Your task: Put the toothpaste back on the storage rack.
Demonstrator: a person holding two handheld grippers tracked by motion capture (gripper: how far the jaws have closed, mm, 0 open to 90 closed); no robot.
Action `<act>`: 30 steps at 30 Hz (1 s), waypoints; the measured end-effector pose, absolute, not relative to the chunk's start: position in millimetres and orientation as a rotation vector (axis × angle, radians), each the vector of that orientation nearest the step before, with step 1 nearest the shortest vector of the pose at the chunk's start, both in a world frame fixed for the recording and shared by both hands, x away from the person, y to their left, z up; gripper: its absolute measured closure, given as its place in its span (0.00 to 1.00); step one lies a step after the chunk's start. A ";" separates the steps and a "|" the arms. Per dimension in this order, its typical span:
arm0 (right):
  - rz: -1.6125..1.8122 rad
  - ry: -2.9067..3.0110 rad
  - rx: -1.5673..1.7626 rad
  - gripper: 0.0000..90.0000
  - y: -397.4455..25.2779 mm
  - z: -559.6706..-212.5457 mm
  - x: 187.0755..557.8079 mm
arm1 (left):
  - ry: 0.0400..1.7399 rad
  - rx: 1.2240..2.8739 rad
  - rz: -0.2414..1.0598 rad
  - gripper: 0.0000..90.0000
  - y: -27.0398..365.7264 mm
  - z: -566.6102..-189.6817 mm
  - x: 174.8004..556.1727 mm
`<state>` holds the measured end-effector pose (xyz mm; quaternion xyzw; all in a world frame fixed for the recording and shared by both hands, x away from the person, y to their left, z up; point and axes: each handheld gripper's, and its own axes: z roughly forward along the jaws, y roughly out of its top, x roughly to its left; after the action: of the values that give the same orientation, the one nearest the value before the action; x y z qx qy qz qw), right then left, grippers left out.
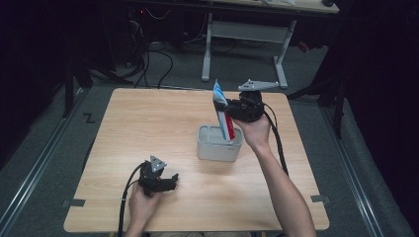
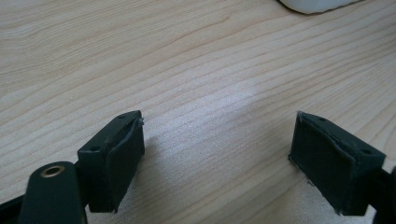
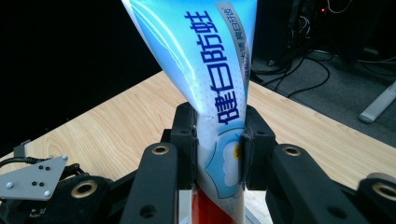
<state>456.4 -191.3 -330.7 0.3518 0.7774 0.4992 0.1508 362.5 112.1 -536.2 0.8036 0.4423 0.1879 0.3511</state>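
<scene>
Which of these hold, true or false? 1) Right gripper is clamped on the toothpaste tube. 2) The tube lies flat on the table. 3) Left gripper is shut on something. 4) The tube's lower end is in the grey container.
1) True: the right gripper has its jaws closed on the toothpaste tube.
2) False: the tube stands tilted, crimped end up.
3) False: the left gripper is open, jaws apart over bare table.
4) True: its red lower end sits inside the grey container.
</scene>
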 end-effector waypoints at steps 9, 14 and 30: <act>1.422 2.226 1.019 0.79 -184.7 -337.4 465.0 | 1.143 2.081 0.485 0.20 112.0 -536.2 362.3; 1.419 2.216 1.035 0.79 -182.2 -341.3 468.1 | 1.142 2.083 0.482 0.20 112.1 -536.1 362.3; 1.368 2.226 1.072 0.79 -184.4 -361.1 472.4 | 1.140 2.081 0.484 0.20 111.9 -536.3 362.1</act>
<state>472.4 -184.4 -361.1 0.3747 0.7784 0.4781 0.1580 362.1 111.9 -536.3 0.8041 0.4408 0.1870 0.3523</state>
